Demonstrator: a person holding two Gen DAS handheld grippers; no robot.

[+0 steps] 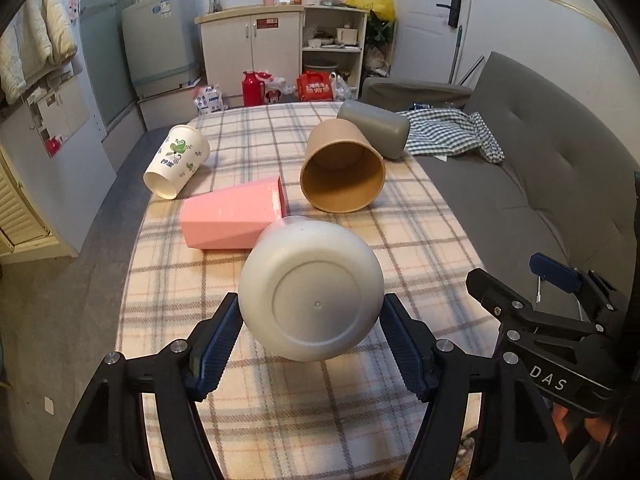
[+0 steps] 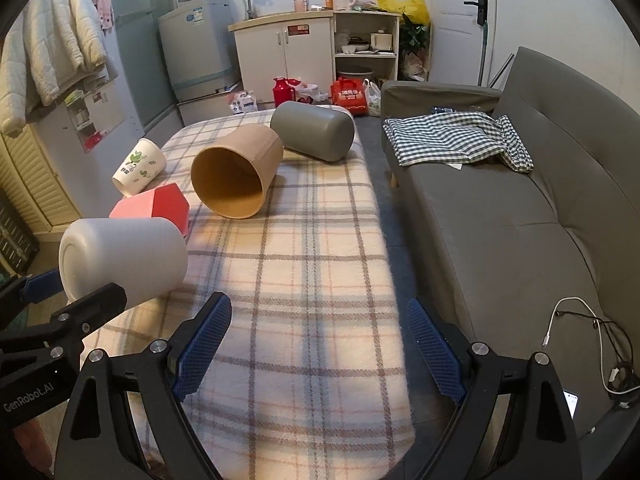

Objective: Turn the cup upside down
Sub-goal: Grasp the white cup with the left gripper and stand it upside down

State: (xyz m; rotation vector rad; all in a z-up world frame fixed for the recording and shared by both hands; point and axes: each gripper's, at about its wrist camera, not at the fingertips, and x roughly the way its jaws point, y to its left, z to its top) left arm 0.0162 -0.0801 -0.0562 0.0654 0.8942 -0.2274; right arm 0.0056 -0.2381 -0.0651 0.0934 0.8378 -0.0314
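Surface: plaid table (image 1: 420,240).
Cup: white cup (image 1: 310,294) lay on its side, base toward me, axis pointing away.
Left gripper (image 1: 310,344): my pads flanked its base, possibly touching.
Right gripper (image 2: 320,344): wide, empty, farther.

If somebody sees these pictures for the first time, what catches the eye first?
The white cup on its side between the left gripper pads, base toward the camera. Beyond it the pink cup, brown paper cup and grey cup also lie toppled on the plaid tablecloth.
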